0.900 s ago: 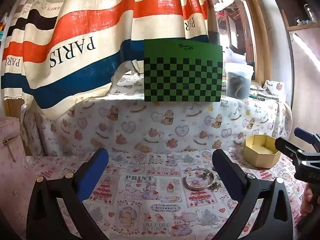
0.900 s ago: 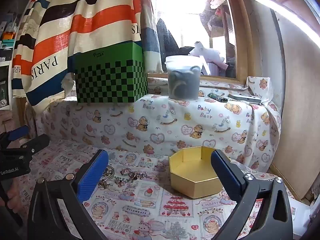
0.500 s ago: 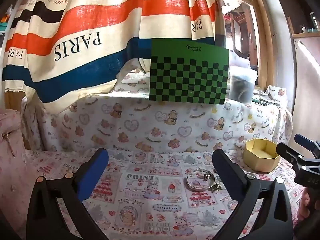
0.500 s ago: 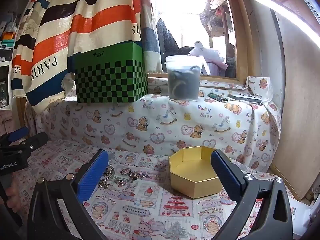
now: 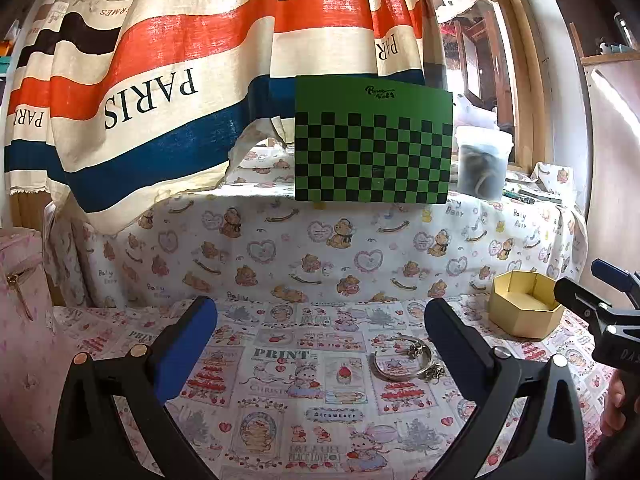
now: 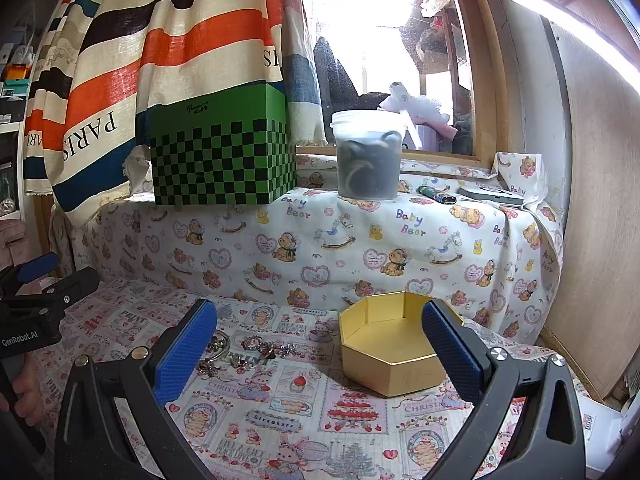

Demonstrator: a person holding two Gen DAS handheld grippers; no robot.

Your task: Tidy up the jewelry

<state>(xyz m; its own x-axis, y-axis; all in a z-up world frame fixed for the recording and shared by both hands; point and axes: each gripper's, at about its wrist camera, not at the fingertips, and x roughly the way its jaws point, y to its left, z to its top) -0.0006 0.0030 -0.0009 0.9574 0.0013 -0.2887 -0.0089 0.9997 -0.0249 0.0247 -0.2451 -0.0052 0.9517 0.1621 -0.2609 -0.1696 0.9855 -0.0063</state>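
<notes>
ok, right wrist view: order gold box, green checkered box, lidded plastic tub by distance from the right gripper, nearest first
1. Gold box: on the table, just ahead of the open right gripper.
2. Lidded plastic tub: raised ledge, centre.
3. Green checkered box: same ledge, left; too close to the tub to rank firmly.

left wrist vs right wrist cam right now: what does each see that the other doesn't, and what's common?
Only the left wrist view shows the pink bag at its left edge and the whole silver bangle lying on the cloth.

Only the right wrist view shows the lighter and the flat grey device on the ledge, and the full inside of the gold box, which looks empty.

Both show the green checkered box, the lidded plastic tub, the striped curtain, the loose jewelry and each other's open hand-held gripper.
</notes>
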